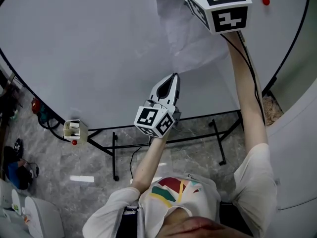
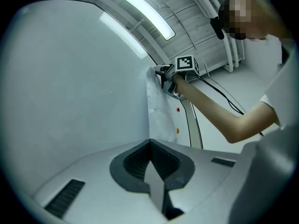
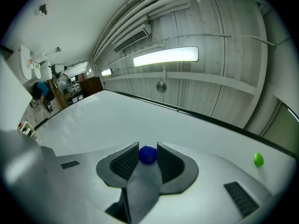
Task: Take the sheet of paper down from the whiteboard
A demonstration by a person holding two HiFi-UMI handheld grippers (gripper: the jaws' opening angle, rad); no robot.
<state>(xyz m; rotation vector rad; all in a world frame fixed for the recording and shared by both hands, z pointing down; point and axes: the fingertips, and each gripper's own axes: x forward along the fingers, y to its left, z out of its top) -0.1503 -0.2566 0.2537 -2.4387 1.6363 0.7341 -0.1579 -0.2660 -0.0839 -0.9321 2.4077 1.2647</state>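
Between the jaws of the right gripper (image 3: 147,146) a small blue ball-shaped magnet (image 3: 148,155) is seen. The pads are closed against its two sides, so the magnet is clamped. That this magnet pins the top of the sheet is judged, not observed. The left gripper (image 1: 173,78) is closed tip to tip, with nothing between its jaws.

The white sheet of paper (image 1: 184,38) is located on the large white whiteboard (image 1: 89,48). It lies directly below the right gripper, and above and slightly to the right of the left gripper. Its long axis runs down the board from one gripper towards the other. The sheet is creased and appears to stand off the board in places. Its lower edge lies just ahead of the left gripper's closed tips; contact cannot be confirmed. The right gripper is the nearer to the top edge, the left gripper to the bottom.

The coming move is judged to turn on this arrangement. Once the magnet is drawn off the board, the sheet would be free to fall towards the left gripper. That gripper would have to be opened before the sheet could be taken.

Counts are recorded as follows:
- Sheets of paper: one.
- Grippers: two.
- Blue magnets: one.
- Green round magnets (image 3: 258,159): one, on the board to the right of the right gripper.
- Red round magnets (image 1: 266,1): one, well to the right of the sheet.
- Orange round magnets (image 2: 177,130): one, beyond the left gripper, just below the red one.
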